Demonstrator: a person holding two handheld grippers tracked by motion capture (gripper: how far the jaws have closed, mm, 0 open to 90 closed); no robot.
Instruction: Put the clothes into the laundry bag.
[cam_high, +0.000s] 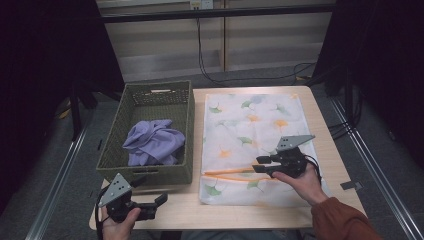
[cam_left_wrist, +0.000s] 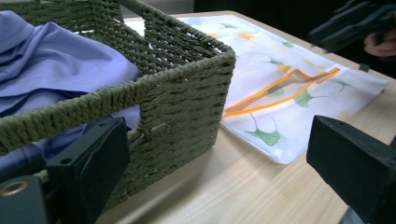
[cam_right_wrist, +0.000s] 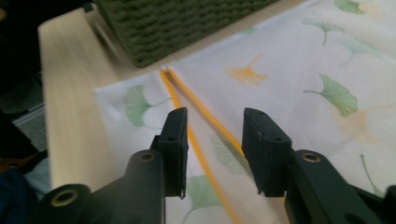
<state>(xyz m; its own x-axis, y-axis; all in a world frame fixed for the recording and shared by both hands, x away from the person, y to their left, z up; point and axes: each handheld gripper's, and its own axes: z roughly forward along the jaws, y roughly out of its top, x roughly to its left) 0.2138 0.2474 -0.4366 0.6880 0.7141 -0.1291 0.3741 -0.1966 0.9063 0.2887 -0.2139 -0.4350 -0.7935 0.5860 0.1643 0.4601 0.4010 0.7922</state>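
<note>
Bag (cam_high: 250, 125), white mesh printed with green and orange ginkgo leaves, lies flat on the right half of the counter (cam_high: 330, 165), its left edge just beside the basket (cam_high: 186, 120). An orange zip (cam_high: 227, 172) runs across the bag near its front end, and the two orange lines part toward the right in the left hand-held gripper view (cam_left_wrist: 285, 86). The right hand-held gripper (cam_high: 259, 164) hovers over that zip, pointing left, held by a hand (cam_high: 300, 182) with a rust-coloured sleeve (cam_high: 340, 220). In its own view its jaws stand apart with nothing between them, the zip (cam_right_wrist: 201, 144) passing beneath the gap; whether they touch the fabric cannot be told.

The basket is dark green and woven, standing on the left of the counter, and holds a crumpled lilac cloth (cam_high: 152, 142) that fills its nearer half. The left hand-held gripper (cam_high: 160, 202) sits at the front left corner of the counter, near the basket's front wall, pointing right. Its jaws are wide apart and empty, with the basket's corner (cam_left_wrist: 205, 93) and the bag's near edge (cam_left_wrist: 275, 140) seen between them.
</note>
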